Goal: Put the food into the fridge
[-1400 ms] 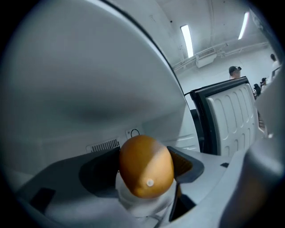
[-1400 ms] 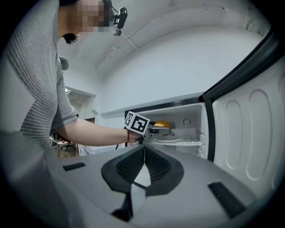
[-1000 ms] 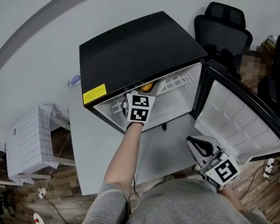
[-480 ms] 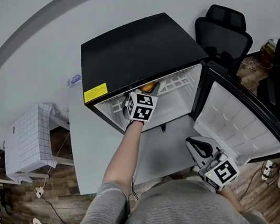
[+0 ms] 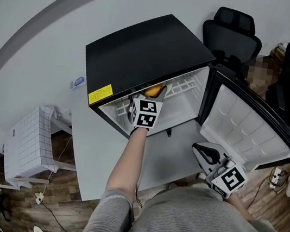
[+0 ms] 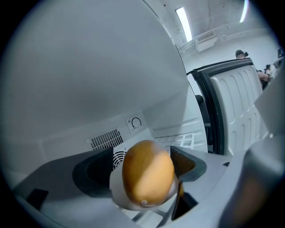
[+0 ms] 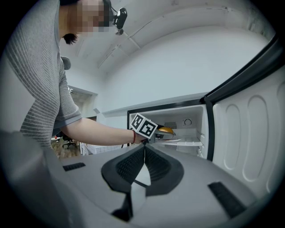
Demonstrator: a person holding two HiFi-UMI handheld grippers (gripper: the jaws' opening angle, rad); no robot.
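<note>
the golden-brown oval food (image 6: 148, 171) on its small white dish (image 6: 116, 196) sits inside the open black fridge (image 5: 144, 52) between the left tongs (image 6: 141, 169), now opening to release; next, withdraw straight back without nudging it; right tongs (image 7: 143, 167) closed, empty.

Black fridge (image 5: 144, 52) with white inside and yellow label (image 5: 99, 94), golden-brown food (image 6: 148, 173), grey ribbed sleeve (image 5: 111, 217)

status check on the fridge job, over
Left tongs opening inside fridge, food on white dish between them. Right tongs shut, empty, by open door. Nothing seen in the way.
</note>
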